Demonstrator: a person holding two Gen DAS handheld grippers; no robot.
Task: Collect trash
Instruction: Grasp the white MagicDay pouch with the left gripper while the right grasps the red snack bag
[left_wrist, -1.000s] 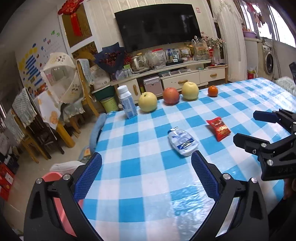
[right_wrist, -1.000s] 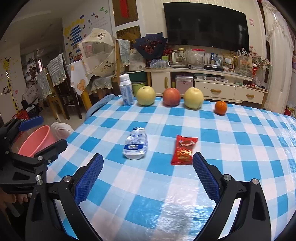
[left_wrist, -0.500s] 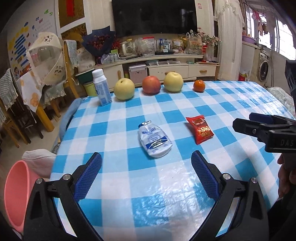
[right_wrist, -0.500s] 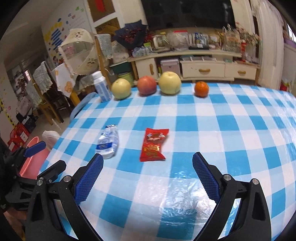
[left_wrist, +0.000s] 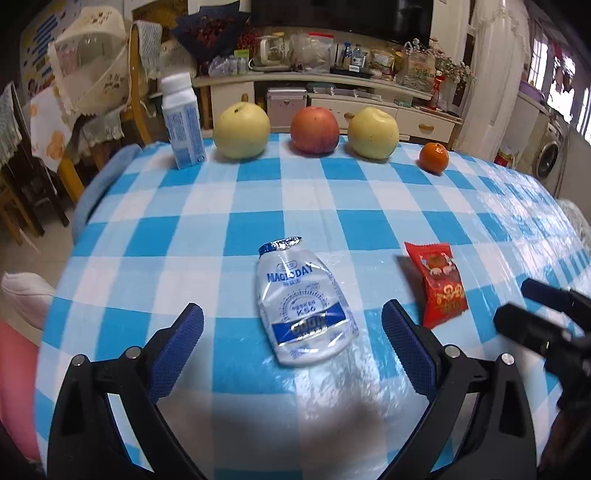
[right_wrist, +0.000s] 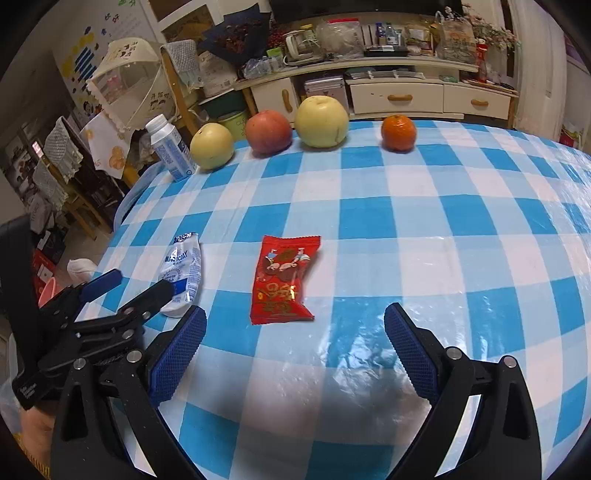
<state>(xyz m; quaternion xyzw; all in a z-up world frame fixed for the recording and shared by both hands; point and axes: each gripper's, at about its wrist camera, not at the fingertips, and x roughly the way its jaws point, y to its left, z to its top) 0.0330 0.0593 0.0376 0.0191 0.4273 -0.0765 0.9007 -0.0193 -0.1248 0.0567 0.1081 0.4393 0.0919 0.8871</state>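
Blue ribbed pads line the left gripper, spread wide and empty above the checked tablecloth; the flattened white drink pouch lies flat between its fingers, at twelve o'clock in the left wrist view; the right gripper is likewise gaping, holding nothing; the red snack wrapper lies just ahead of it at twelve o'clock, near the pouch but apart from it; farther off, along the table's far edge, stand a white bottle at eleven o'clock, then a yellow pear, a red apple, another pear and a small orange at one o'clock.
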